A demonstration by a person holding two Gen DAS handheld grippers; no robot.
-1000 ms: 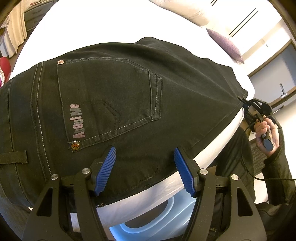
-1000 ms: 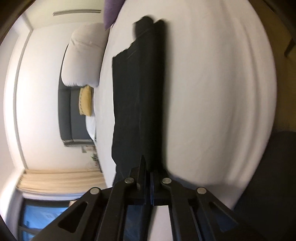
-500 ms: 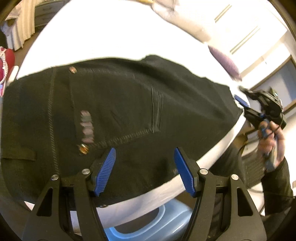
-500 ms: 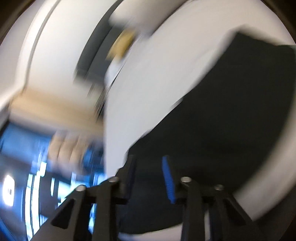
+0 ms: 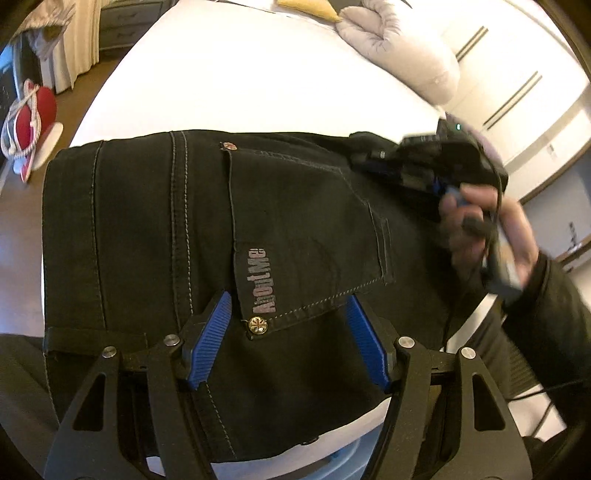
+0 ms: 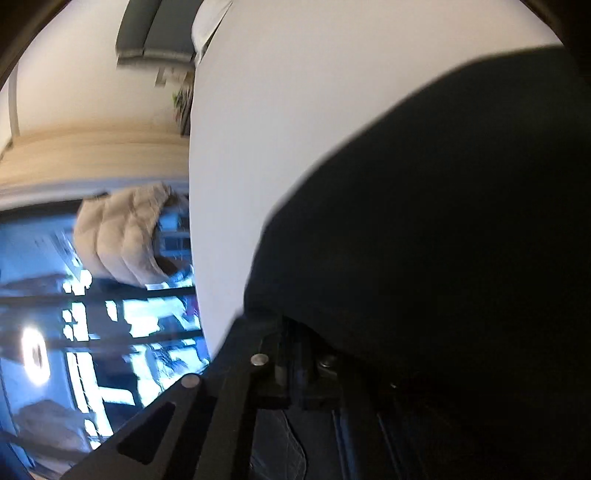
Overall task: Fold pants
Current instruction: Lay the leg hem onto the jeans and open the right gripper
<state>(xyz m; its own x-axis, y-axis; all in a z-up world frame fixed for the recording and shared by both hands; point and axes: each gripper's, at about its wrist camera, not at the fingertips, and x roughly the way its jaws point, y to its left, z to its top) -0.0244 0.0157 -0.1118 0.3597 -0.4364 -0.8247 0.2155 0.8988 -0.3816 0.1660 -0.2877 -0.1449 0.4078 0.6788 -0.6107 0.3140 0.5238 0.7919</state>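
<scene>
Black jeans [image 5: 155, 240] lie on the white bed [image 5: 240, 85], back pocket with pink lettering up. My left gripper [image 5: 288, 317] is open just above the waist area, its blue pads either side of the pocket's lower corner. My right gripper [image 5: 402, 166] shows in the left wrist view at the far right edge of the jeans, hand behind it. In the right wrist view the dark fabric [image 6: 443, 229] drapes over the right gripper [image 6: 299, 373]; the fingers look closed together with cloth over them.
A light padded pillow [image 5: 406, 55] and a yellow cushion [image 5: 306, 5] lie at the head of the bed. A red and white object [image 5: 29, 125] stands on the floor to the left. A window with curtains [image 6: 92, 295] shows in the right wrist view.
The right gripper swung from the jeans' leg end over to the far edge by the pocket and closed on fabric. The left gripper moved forward over the pocket, still open.
</scene>
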